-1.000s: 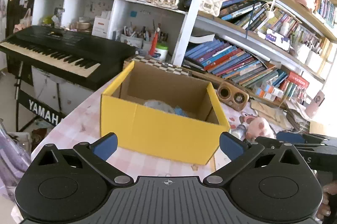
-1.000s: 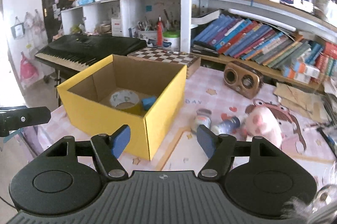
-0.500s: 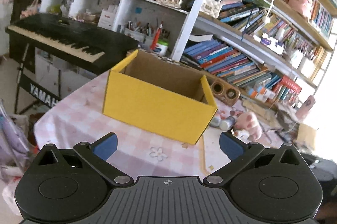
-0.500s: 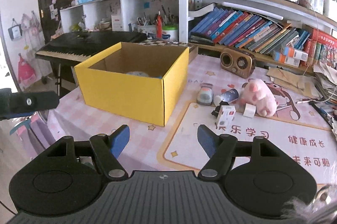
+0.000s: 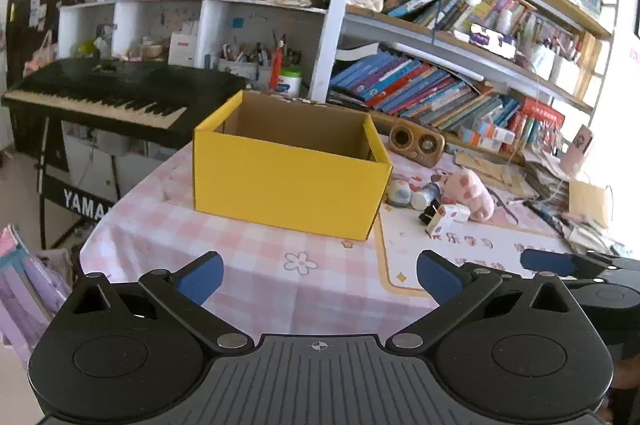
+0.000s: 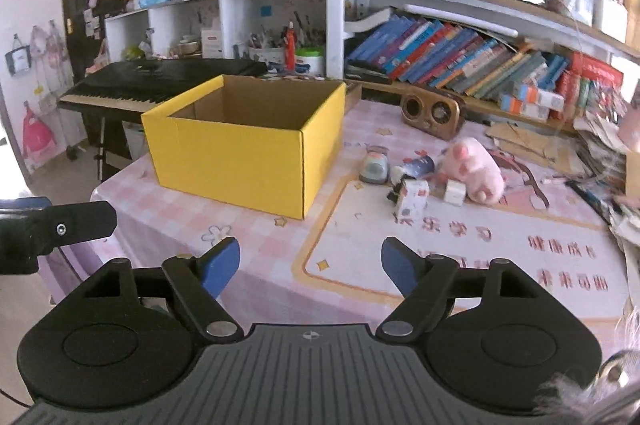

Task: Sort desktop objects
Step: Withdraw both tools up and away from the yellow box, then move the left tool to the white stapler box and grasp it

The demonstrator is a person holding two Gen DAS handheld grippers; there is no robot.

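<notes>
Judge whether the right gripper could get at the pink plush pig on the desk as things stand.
Probably yes. The right gripper is open and empty, and bare mat lies ahead of it. The pink plush pig lies in the open, though a small white box and white cube sit close in front.

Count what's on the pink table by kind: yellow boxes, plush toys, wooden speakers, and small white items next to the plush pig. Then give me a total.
Yellow box: 1
Plush pig: 1
Wooden speaker: 1
Small white items: 2
Total: 5
</notes>
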